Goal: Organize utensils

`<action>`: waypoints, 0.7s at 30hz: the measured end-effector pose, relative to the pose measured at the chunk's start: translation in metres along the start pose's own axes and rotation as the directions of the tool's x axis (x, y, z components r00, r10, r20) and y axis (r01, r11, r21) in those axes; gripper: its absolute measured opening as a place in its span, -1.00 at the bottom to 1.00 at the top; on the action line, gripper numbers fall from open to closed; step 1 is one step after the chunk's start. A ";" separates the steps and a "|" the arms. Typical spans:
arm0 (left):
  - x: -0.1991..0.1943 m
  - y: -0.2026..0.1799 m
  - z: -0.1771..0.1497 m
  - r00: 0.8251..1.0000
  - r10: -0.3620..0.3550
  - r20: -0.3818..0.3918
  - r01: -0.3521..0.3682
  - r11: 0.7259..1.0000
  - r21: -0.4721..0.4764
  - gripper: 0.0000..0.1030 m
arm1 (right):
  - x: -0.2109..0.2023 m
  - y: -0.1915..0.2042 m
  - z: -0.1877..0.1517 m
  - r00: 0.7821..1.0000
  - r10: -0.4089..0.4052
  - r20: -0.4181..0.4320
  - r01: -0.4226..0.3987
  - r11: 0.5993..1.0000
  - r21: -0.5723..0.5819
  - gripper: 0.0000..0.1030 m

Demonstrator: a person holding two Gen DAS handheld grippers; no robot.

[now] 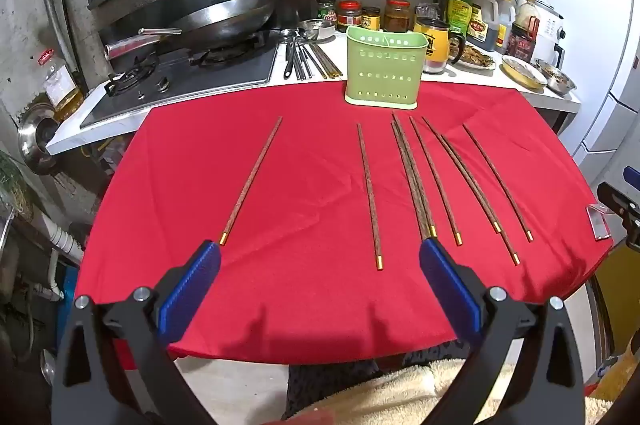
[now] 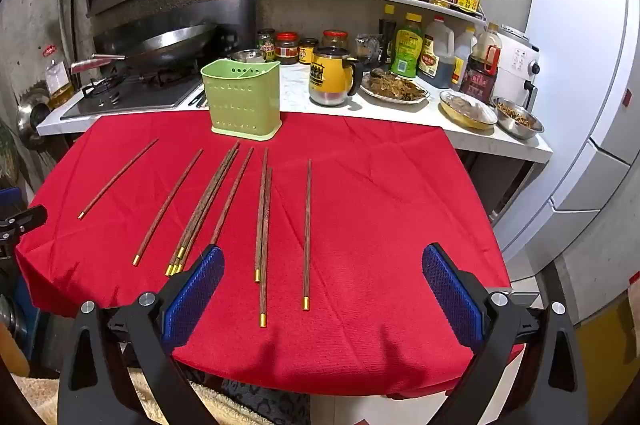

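Several brown wooden chopsticks with gold end caps lie spread on a red tablecloth (image 1: 304, 185), tips toward a light green perforated utensil holder (image 1: 382, 67) at the cloth's far edge. One chopstick (image 1: 252, 181) lies apart at the left; a touching pair (image 1: 412, 181) lies near the middle. In the right wrist view the holder (image 2: 244, 99) stands far left of centre, and a single chopstick (image 2: 307, 233) lies rightmost. My left gripper (image 1: 320, 261) is open and empty above the cloth's near edge. My right gripper (image 2: 322, 265) is open and empty, its blue pads (image 2: 452, 295) wide apart.
Behind the table runs a counter with a gas stove and wok (image 1: 224, 19), metal utensils (image 1: 304, 55), a yellow mug (image 2: 334, 75), jars, sauce bottles, food dishes (image 2: 394, 85) and steel bowls (image 2: 518, 119). A white fridge (image 2: 580, 65) stands at the right.
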State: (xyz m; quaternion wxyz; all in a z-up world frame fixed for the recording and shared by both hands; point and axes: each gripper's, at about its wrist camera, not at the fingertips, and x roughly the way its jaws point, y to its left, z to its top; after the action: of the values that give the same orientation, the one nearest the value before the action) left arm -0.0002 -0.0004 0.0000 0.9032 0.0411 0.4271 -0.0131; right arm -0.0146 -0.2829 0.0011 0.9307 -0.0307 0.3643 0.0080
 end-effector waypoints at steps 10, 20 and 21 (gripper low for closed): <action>0.003 0.001 -0.003 1.000 0.010 0.001 -0.010 1.000 -0.003 0.88 | 0.003 0.000 0.000 1.000 -0.002 -0.003 0.002 1.000 -0.001 0.89; 0.003 0.003 -0.002 1.000 0.008 -0.003 -0.008 1.000 -0.003 0.88 | 0.006 0.003 0.000 1.000 -0.002 -0.007 0.002 1.000 0.002 0.89; 0.003 0.003 -0.002 1.000 0.008 -0.004 -0.008 1.000 -0.003 0.88 | 0.005 0.001 -0.001 1.000 -0.002 -0.007 0.002 1.000 0.003 0.89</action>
State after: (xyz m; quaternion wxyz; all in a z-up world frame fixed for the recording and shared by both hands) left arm 0.0005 0.0025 -0.0036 0.9025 0.0414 0.4286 -0.0085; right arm -0.0118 -0.2815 -0.0036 0.9296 -0.0295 0.3674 0.0064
